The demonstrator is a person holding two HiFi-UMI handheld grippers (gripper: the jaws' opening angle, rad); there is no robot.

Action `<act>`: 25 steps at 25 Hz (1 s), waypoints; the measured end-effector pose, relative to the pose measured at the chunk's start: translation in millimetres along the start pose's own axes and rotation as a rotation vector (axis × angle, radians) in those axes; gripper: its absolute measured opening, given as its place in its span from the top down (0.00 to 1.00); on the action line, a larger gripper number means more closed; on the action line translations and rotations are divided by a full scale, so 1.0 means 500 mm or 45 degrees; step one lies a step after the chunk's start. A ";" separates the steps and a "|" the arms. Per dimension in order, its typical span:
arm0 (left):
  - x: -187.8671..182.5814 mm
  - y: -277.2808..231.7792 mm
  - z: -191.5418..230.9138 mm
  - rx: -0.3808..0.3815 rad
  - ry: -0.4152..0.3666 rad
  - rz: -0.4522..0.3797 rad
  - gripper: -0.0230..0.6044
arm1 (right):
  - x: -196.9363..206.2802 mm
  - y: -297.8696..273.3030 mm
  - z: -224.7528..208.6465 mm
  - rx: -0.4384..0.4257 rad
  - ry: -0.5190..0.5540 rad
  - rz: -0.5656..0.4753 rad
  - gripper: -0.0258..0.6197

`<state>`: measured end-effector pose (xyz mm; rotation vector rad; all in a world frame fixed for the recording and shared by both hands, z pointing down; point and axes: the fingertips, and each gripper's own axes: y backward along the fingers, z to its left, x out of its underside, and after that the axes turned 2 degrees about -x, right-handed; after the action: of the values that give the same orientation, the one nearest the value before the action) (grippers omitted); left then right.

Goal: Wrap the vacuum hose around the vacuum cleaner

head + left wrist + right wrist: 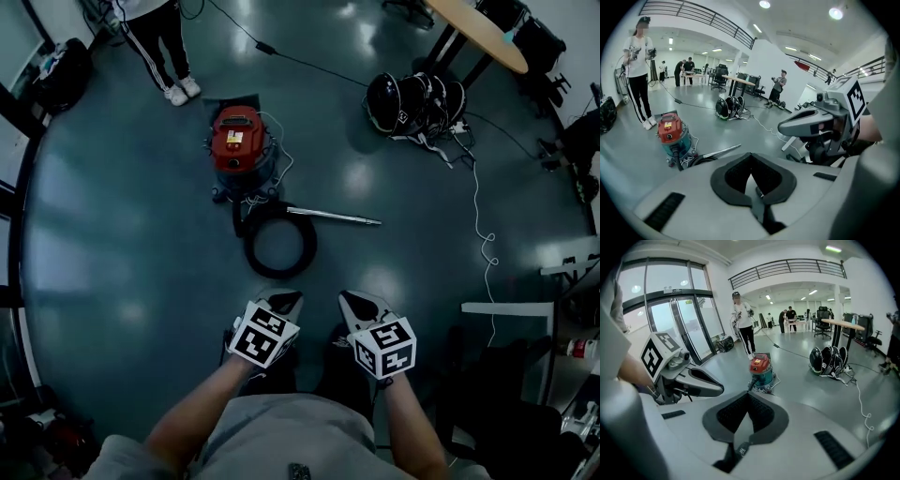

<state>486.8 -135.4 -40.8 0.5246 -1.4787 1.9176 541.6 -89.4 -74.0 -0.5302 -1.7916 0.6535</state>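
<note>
where the grey floor [112, 234] runs out to the far left of the head view, a black bag [64, 70] sits by the wall. just to its right a person [161, 42] in dark trousers and white shoes stands near the top edge. right of those shoes and a little nearer stands the vacuum cleaner [239, 145], upright, with a red lid over a teal drum and a thin white cord [279, 157] loose at its right side. the hose [279, 246] is not round the drum. it leaves the near side of the machine and lies flat on the floor in one black loop, just beside the cleaner's base on the side toward the camera. below that loop and well apart from it, the left gripper [286, 300] is held over the floor. its jaws are pressed together tip to tip with nothing between them, and its own view shows the pads meeting in a closed point. from the top of the loop a metal wand [336, 217] lies straight out to the right. the right gripper [353, 300] hangs beside the left one, level with it. its jaws too are closed flat on each other and empty, and in its own view they aim toward the vacuum cleaner. farther right, a cluster of black helmets [412, 98] lies on the floor beside the legs of a wooden table [483, 36], and a white cable [483, 230] snakes from them toward the near right.
</note>
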 end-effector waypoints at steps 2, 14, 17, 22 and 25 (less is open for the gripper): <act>-0.039 0.033 -0.013 0.000 0.000 -0.049 0.95 | -0.024 0.031 0.014 0.010 0.001 -0.031 0.96; -0.193 0.145 -0.067 -0.049 -0.076 -0.229 0.95 | -0.184 0.112 0.068 -0.075 0.141 -0.234 0.96; -0.222 0.166 -0.077 -0.086 -0.074 -0.277 0.95 | -0.221 0.135 0.071 -0.101 0.173 -0.295 0.96; -0.263 0.200 -0.080 -0.132 -0.052 -0.359 0.95 | -0.269 0.173 0.072 -0.130 0.184 -0.385 0.96; -0.275 0.211 -0.081 -0.149 -0.066 -0.385 0.95 | -0.291 0.191 0.077 -0.141 0.185 -0.436 0.96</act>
<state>513.1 -146.9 -216.4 0.7043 -1.4422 1.5848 551.8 -117.9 -249.9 -0.3236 -1.7331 0.2739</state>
